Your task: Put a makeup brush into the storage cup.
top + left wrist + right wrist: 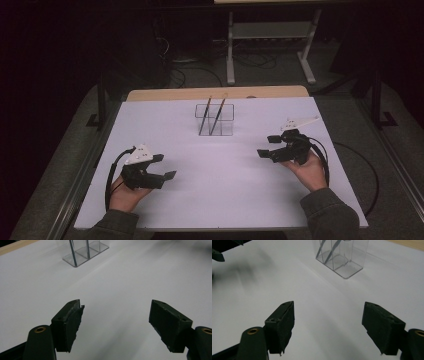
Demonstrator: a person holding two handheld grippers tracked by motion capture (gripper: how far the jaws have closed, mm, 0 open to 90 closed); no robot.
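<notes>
A: What stands on the smooth white tabletop [220, 165]?

B: A clear, square-walled plastic holder [215, 120] split into compartments, toward the far middle. Two thin dark sticks with pale tips [212, 115] lean in it, slanting the same way.

A: And the grippers?

B: The left black hand-held gripper [166, 167] sits near the front left, its jaws wide apart with nothing between them. Its matte pads [75, 325] look rough and chipped at the edges. The right black hand-held gripper [266, 146] is at the right, jaws also spread and empty.

A: How far is the holder from them?

B: Well apart from both, beyond and between them. In the right gripper view it sits ahead of the jaws, slightly right [342, 257].

A: Anything unclear?

B: Both gripper views cut off the holder's top, so the stick tips are lost there. Which compartment each stick stands in, I can't tell.
</notes>
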